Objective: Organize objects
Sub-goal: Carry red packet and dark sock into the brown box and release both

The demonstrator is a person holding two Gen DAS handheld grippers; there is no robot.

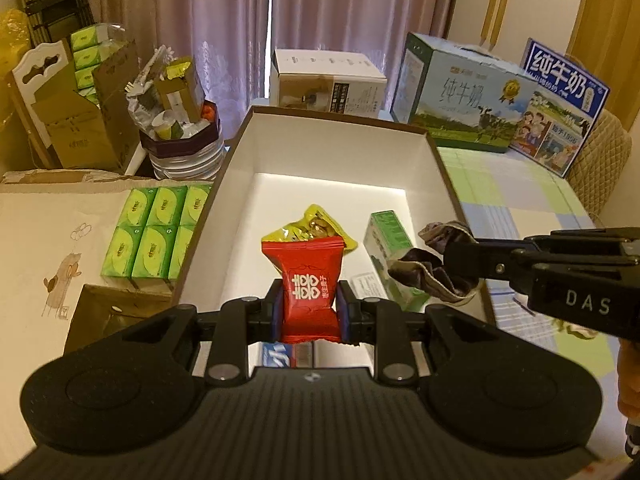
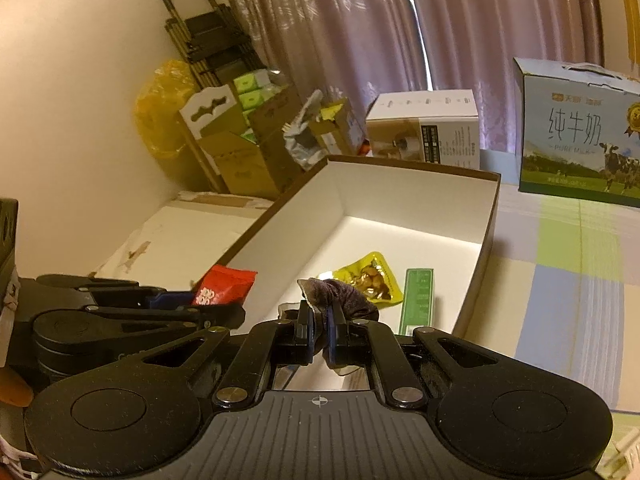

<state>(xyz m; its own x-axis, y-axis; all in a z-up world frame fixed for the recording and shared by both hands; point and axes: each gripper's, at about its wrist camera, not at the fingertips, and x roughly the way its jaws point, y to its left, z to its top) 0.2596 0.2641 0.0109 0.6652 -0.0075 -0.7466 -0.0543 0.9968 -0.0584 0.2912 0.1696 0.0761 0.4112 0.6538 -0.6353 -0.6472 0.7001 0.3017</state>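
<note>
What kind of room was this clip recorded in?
Likely a lived-in home room used for storage: pink curtains at the back, a checked tablecloth under the open white box, and milk cartons and tissue packs stacked around.

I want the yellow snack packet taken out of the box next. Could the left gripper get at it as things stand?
Probably not yet: the left gripper is shut on the red candy packet. The yellow snack packet lies uncovered just ahead on the white box floor.
</note>
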